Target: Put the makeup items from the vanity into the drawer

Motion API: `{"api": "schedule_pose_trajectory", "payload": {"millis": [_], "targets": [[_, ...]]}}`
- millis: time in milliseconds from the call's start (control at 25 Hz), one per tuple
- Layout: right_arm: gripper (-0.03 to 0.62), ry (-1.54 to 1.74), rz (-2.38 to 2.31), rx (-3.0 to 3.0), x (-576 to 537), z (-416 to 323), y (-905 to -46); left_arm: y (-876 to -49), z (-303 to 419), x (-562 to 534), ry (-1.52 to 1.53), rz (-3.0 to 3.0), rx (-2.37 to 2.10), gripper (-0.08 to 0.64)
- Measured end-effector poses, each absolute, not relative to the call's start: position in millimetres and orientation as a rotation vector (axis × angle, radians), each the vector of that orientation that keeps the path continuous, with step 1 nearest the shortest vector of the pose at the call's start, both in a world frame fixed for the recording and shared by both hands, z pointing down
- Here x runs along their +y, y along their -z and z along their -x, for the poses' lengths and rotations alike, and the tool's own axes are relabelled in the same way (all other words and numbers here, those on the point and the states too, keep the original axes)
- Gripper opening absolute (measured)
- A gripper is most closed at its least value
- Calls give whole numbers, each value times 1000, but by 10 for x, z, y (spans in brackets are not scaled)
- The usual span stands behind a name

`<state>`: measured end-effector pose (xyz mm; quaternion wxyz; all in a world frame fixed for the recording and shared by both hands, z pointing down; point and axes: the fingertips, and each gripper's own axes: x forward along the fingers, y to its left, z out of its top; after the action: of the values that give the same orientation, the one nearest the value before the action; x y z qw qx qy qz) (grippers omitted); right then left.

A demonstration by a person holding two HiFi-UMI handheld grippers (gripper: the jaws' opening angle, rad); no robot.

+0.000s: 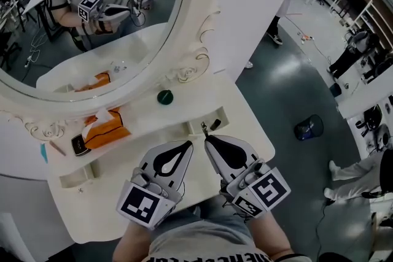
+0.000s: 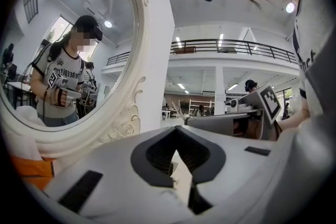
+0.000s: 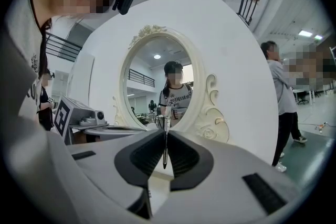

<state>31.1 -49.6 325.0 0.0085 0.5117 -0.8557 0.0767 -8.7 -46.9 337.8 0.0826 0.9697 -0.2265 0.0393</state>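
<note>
**White vanity, pencil held at its front edge**

On the white vanity, a slim dark makeup pencil stands upright, pinched in the right gripper over the front edge. The right gripper view shows its full length; the head view shows only a stub. The left gripper is pressed together on nothing. A green round pot sits by the mirror.

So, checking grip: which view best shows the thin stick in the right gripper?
The right gripper view: the thin stick is pinched upright in the right gripper. Head view shows only its tip; left gripper view, nothing clear.
</note>
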Motion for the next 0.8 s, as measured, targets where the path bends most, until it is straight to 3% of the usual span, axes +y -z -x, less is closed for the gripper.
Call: {"api": "schedule_pose_trajectory", "payload": {"millis": [800], "targets": [[40,-246,-1468,-2710,-786,-509,-3319,-3385,134,-582,-121,-2824,-885,18]]}}
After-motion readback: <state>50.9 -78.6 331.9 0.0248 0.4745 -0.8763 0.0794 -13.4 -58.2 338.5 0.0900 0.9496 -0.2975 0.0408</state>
